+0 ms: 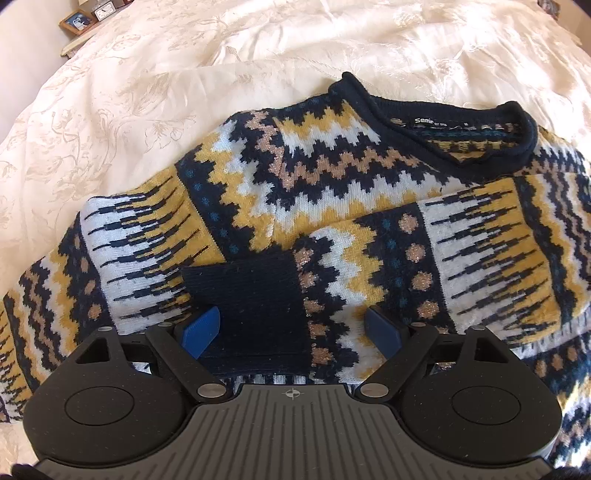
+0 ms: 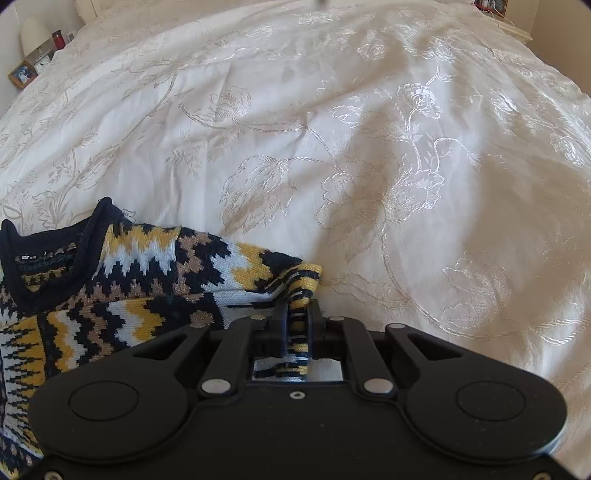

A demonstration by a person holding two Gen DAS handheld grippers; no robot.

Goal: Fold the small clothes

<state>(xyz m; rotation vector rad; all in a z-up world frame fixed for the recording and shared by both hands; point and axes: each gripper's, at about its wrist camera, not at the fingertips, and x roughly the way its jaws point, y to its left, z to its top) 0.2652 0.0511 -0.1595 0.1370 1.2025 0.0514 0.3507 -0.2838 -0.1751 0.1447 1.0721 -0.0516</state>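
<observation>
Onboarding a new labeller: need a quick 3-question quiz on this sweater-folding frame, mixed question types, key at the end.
1. True or false: the left gripper is open above the dark cuff.
2. The right gripper is: A) open over the bedspread; B) shut on the sweater edge; C) out of view.
3. Fill in: the sweater's collar shows a ___ inside.

Key: 1 true; 2 B; 3 label.

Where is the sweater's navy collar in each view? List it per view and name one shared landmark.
Left wrist view: the navy collar is upper right, above the open left gripper.
Right wrist view: the collar is at the left edge, left of the right gripper shut on the sweater's edge.
Shared landmark: the framed photo, upper left.
</observation>
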